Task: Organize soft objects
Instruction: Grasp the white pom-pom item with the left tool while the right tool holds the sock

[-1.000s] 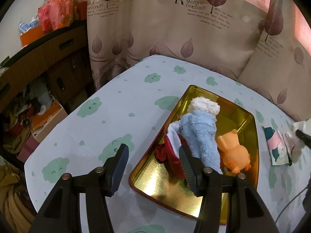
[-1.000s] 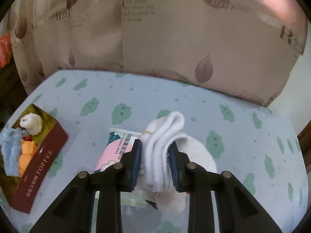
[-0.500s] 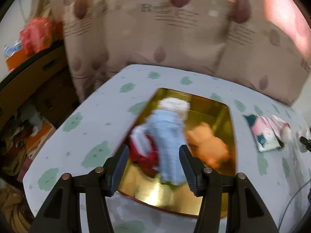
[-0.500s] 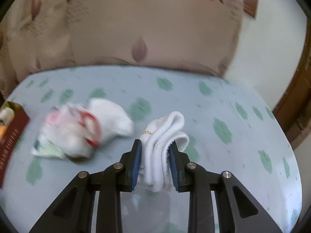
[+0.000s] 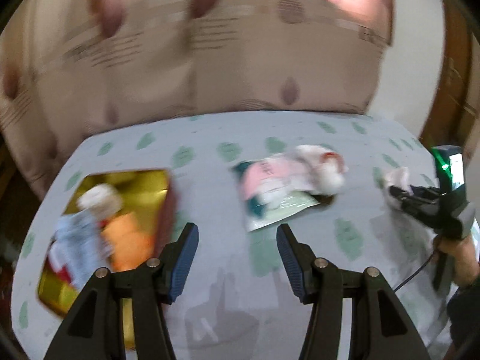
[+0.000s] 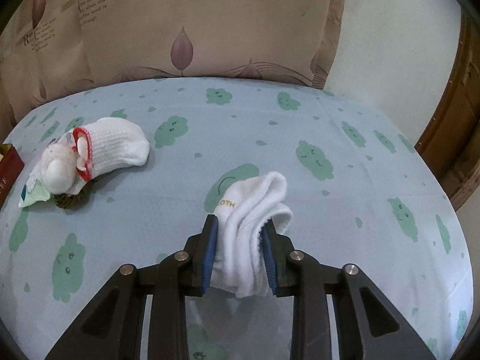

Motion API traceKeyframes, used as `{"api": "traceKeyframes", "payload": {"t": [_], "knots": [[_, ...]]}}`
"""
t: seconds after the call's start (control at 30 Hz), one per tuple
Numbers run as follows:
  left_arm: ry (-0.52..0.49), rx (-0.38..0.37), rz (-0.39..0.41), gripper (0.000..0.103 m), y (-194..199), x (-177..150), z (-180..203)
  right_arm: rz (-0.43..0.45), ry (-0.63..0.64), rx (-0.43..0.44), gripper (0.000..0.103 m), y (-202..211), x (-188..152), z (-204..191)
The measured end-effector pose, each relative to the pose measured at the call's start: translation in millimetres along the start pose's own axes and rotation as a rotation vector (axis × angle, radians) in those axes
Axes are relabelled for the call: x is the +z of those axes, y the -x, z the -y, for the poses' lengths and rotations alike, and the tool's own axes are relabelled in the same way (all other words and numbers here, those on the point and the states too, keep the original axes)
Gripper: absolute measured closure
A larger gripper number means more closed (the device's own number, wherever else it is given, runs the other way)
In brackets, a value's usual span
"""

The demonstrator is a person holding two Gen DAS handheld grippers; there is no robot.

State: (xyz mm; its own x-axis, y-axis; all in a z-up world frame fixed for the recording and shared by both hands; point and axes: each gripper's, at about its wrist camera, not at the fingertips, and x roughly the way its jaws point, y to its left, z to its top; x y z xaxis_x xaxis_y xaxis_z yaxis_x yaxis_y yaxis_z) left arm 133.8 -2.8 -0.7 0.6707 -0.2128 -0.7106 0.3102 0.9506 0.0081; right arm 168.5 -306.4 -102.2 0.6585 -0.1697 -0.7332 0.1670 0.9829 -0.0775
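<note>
My right gripper (image 6: 240, 234) is shut on a folded white sock (image 6: 255, 207) and holds it above the table's right half; the same gripper (image 5: 420, 201) shows at the right of the blurred left wrist view. A second white sock with red trim (image 6: 114, 144) lies on a pink and green packet (image 5: 270, 192). My left gripper (image 5: 237, 240) is open and empty above the cloth, between the packet and a gold tray (image 5: 150, 177). The tray holds a blue sock (image 5: 78, 240), an orange toy (image 5: 129, 240) and a white fluffy piece (image 5: 99, 198).
A light blue tablecloth with green cloud prints (image 6: 270, 138) covers the table. A beige leaf-print curtain (image 6: 195, 24) hangs behind it. A wooden door frame (image 6: 462, 120) stands at the right. The tray's red wall (image 6: 9, 168) shows at the left edge.
My left gripper has swung right, away from the tray toward the packet. My right gripper has carried the white sock right, away from the packet and the red-trimmed sock.
</note>
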Motion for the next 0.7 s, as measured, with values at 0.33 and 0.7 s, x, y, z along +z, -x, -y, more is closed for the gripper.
{"api": "traceKeyframes", "payload": {"t": [0.33,0.7], "knots": [[-0.074,-0.153,-0.043,0.047,-61,36,82,0.003,0.003,0.014,0.074,-2,-1,-1],[-0.049,-0.134,-0.106,0.047,-116,52,103,-0.015,-0.033,0.063,0.070,-6,-1,6]]}}
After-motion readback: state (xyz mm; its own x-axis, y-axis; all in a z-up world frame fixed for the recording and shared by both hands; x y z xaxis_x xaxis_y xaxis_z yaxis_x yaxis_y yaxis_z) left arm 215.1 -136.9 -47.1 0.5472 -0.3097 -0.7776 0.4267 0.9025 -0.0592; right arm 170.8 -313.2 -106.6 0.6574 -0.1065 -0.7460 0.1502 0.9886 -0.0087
